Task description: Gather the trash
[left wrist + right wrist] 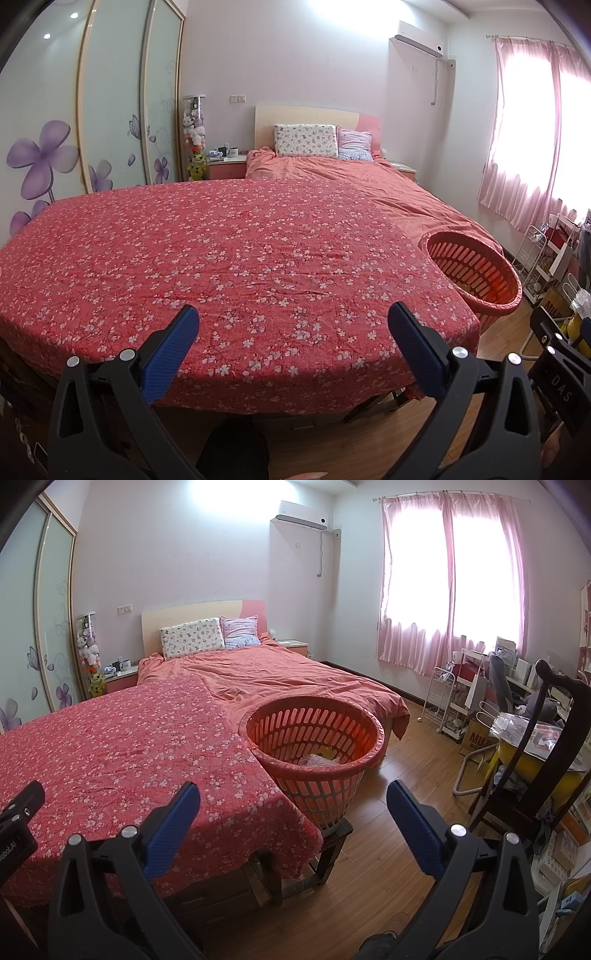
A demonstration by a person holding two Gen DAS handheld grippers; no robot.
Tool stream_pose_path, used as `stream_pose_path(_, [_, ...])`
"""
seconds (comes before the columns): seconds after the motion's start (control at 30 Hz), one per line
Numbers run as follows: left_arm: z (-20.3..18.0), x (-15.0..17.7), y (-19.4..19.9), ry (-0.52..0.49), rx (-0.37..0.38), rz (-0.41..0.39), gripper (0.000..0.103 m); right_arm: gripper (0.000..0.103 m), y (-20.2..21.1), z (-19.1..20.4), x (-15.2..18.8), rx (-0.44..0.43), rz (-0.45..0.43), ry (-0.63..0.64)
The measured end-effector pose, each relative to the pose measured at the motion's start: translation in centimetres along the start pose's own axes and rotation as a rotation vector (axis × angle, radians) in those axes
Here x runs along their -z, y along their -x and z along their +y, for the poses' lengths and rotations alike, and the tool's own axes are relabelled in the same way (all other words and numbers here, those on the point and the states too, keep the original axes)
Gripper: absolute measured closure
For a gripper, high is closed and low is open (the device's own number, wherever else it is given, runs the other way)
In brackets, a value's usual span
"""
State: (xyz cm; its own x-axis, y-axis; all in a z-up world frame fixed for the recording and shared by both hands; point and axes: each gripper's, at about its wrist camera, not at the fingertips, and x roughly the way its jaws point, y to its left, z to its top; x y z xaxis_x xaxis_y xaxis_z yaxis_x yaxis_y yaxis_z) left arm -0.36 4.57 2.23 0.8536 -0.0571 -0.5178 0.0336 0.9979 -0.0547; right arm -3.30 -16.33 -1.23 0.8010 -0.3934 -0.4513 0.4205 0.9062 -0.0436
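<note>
An orange slotted basket (314, 734) stands on a dark stool beside the table's right corner, with crumpled pale trash (319, 759) lying in its bottom. In the left wrist view the basket (476, 273) shows at the right edge of the table. The table, under a red flowered cloth (236, 258), shows no loose trash on top. My left gripper (293, 325) hangs open over the table's near edge, holding nothing. Open and bare too, my right gripper (293, 805) hovers in front of the basket, over the table corner (295, 830) and floor.
Behind the table lies a bed (280, 672) with an orange quilt and two pillows. A dark wooden chair (546, 746) and cluttered shelves (476, 694) fill the right side. Wooden floor (388, 812) runs between basket and chair. Wardrobe doors (110, 110) stand at left.
</note>
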Motion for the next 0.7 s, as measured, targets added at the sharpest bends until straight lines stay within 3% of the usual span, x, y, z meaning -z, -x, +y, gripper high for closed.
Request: stream_pose_path(0.7, [0.32,0.13,-0.15,-0.007,-0.006,-0.001,0.002,0.004,-0.03,-0.06,0.00,-0.001,0.002,-0.002])
